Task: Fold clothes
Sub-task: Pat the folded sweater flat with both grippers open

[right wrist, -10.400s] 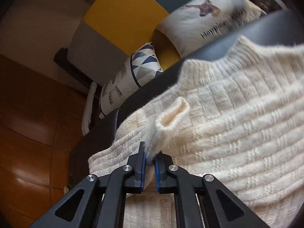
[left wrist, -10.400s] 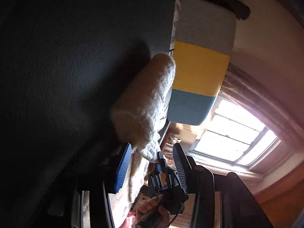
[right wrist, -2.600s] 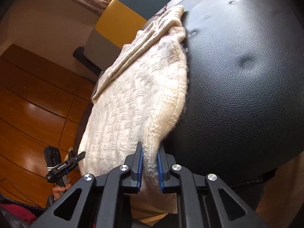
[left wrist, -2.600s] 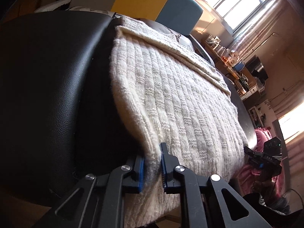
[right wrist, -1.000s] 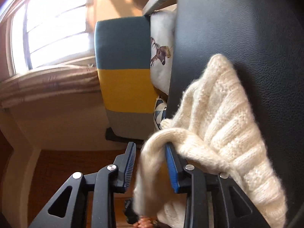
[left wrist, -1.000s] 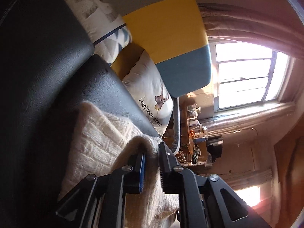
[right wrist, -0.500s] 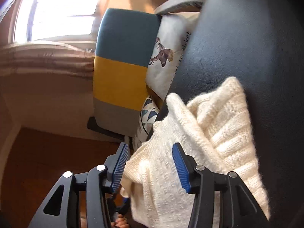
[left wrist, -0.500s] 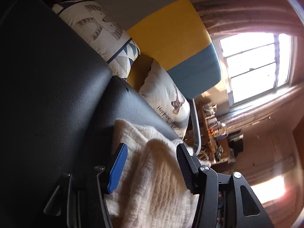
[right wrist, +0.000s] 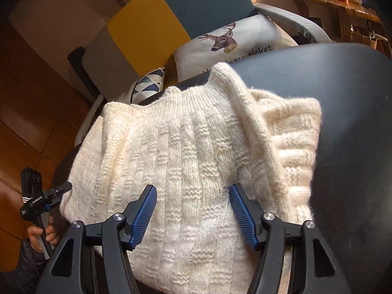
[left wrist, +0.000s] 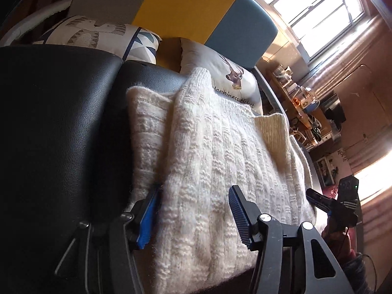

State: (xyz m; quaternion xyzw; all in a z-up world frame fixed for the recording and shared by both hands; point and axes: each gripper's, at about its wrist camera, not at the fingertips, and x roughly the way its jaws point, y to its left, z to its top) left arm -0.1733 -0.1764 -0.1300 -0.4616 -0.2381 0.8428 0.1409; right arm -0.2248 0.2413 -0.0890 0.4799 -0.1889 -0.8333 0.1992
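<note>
Both grippers have just let go of the sweater (right wrist: 196, 161).
Left gripper (left wrist: 193, 216) and right gripper (right wrist: 193, 215) jaws now spread apart; fold across frame centre looks done, though probably untidy at upper right.

Sunlit barred window (left wrist: 316, 12); grey-yellow-teal chair back (right wrist: 156, 31); two cushions; wooden floor (right wrist: 31, 112); cluttered shelf (left wrist: 301, 103), contents possibly jars.

Both hand-held grippers (left wrist: 193, 216) (right wrist: 193, 214) now apparently unclamped
</note>
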